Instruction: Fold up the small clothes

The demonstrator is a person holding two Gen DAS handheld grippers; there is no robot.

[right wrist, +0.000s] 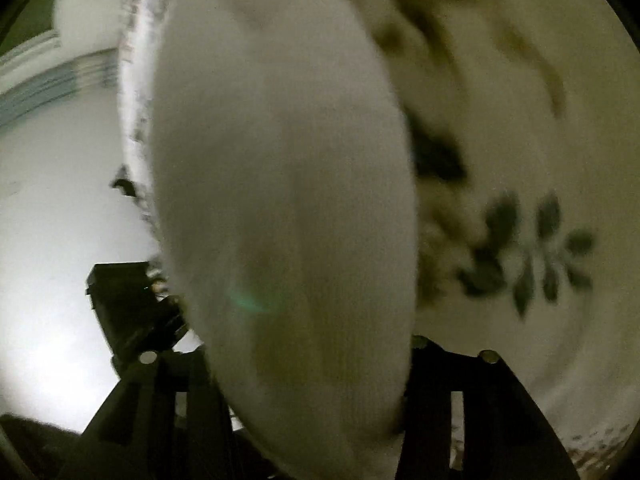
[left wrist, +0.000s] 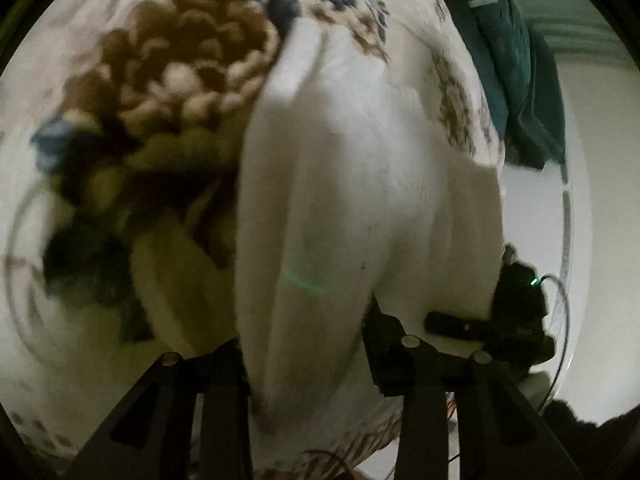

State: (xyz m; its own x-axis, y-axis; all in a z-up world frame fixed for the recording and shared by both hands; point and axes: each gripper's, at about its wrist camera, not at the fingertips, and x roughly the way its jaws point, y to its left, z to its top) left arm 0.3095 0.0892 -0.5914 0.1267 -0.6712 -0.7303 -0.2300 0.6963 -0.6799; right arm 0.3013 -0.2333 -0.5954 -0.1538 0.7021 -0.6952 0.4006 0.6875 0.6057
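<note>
Left wrist view: a white cloth (left wrist: 352, 208) fills the middle of the blurred frame, running from 12 o'clock down between the two black fingers of the left gripper (left wrist: 308, 364) at 6 o'clock. Its lower end passes between the fingers, which stand partly closed with the fabric bunched in the gap; the blur leaves it unclear whether the pads press on it. The cloth lies over a floral blanket (left wrist: 168, 92), whose large brown flower sits at 10 o'clock and dark leaves at 8 o'clock. At 1 o'clock a dark green garment (left wrist: 516, 80) lies at the blanket's edge, touching it. At 4 o'clock the right gripper (left wrist: 516, 320) shows as a black block with a small green light, just beside the cloth's right edge. Beyond it is pale floor (left wrist: 580, 216).

Right wrist view: the same cloth (right wrist: 280, 200) covers the centre from 12 to 6 o'clock and drops between the right gripper's (right wrist: 316, 360) fingers, which stand about half open around a thick fold. Whether they clamp it cannot be told through the blur. The blanket (right wrist: 520, 140) fills the side from 1 to 5 o'clock, with a dark leaf print at 3 o'clock. The left gripper (right wrist: 128, 304) appears black at 8 o'clock, touching or just beside the cloth's left edge. Floor (right wrist: 60, 200) lies at 9 o'clock.
</note>
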